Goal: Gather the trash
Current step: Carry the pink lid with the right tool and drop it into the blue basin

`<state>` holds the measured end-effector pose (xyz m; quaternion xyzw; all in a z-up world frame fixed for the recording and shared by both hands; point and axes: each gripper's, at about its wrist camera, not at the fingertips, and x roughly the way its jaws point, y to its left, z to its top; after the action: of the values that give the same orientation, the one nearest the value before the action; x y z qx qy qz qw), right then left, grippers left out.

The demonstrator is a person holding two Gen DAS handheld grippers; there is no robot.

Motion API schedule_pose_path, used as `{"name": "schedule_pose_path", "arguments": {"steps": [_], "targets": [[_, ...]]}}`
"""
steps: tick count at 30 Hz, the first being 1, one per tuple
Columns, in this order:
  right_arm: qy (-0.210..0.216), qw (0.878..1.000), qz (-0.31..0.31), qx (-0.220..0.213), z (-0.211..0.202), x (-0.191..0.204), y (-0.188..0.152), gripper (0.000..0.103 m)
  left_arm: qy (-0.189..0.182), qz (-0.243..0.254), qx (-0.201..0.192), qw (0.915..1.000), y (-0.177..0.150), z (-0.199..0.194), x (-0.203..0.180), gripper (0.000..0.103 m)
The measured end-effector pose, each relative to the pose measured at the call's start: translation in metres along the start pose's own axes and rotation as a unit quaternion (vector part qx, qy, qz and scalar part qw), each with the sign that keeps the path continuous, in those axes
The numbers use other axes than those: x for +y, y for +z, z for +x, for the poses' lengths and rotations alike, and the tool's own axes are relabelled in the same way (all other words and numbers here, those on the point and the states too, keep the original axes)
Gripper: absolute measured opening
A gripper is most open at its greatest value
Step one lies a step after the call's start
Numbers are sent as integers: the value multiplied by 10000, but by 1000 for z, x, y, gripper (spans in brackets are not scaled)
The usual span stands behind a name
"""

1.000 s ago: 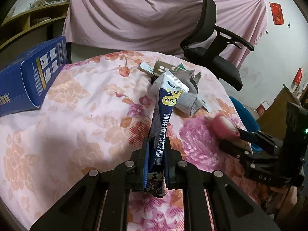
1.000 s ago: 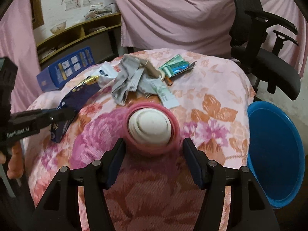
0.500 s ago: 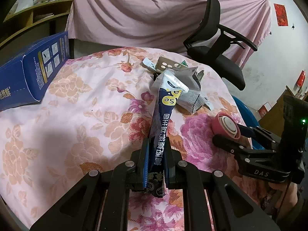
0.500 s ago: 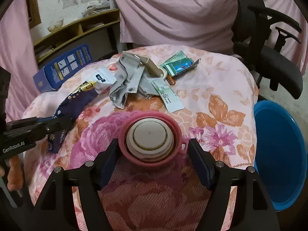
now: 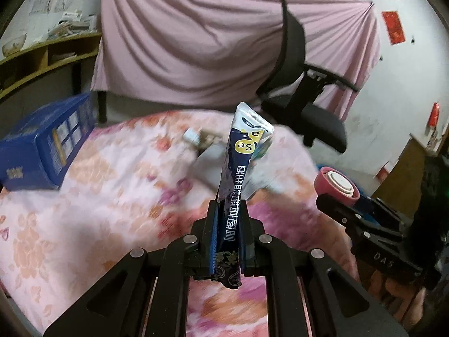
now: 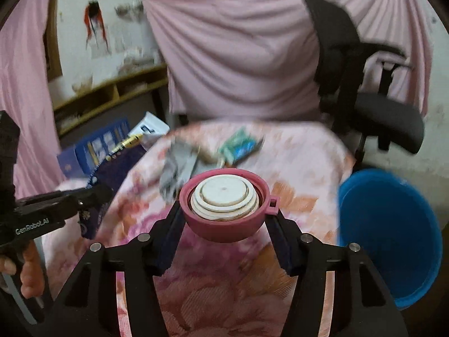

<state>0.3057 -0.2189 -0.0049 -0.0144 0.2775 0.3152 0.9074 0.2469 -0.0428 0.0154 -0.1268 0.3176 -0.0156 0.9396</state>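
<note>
I had both grippers off the floral pink-and-orange tablecloth (image 6: 306, 168), each carrying 1 piece of trash.

My left gripper (image 5: 228, 234) was clenched on the long dark-blue foil snack wrapper (image 5: 238, 174), which stood upright above the cloth. My right gripper (image 6: 224, 219) held the round pink plastic lid with a cream insert (image 6: 224, 203), jaws closing on its sides. Blurred grey papers (image 6: 178, 168) and a green packet (image 6: 238, 144) lay mid-table, the blue cardboard box (image 5: 45, 151) at the left edge. Past the right edge sat the blue plastic tub (image 6: 390, 236); beyond the far edge, a black office chair (image 5: 303, 106) and pink draped sheet (image 5: 196, 42).
</note>
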Motion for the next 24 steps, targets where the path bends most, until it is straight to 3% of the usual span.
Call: {"name": "schedule_pose_path", "arguments": {"steps": [6, 14, 19, 24], "targets": [[-440, 9935, 141, -1044, -44, -18, 15, 56, -434, 346, -535, 9970, 24, -4, -38, 10], [-1196, 9777, 596, -1621, -80, -68, 21, 56, -1164, 892, -950, 9846, 57, 11, -105, 10], [-1547, 9681, 1069, -1655, -92, -112, 16, 56, -1363, 1151, -723, 9813, 65, 40, -139, 10], [-1741, 9631, 1453, -1452, -90, -143, 7, 56, -1443, 1268, -152, 9813, 63, 82, -166, 10]]}}
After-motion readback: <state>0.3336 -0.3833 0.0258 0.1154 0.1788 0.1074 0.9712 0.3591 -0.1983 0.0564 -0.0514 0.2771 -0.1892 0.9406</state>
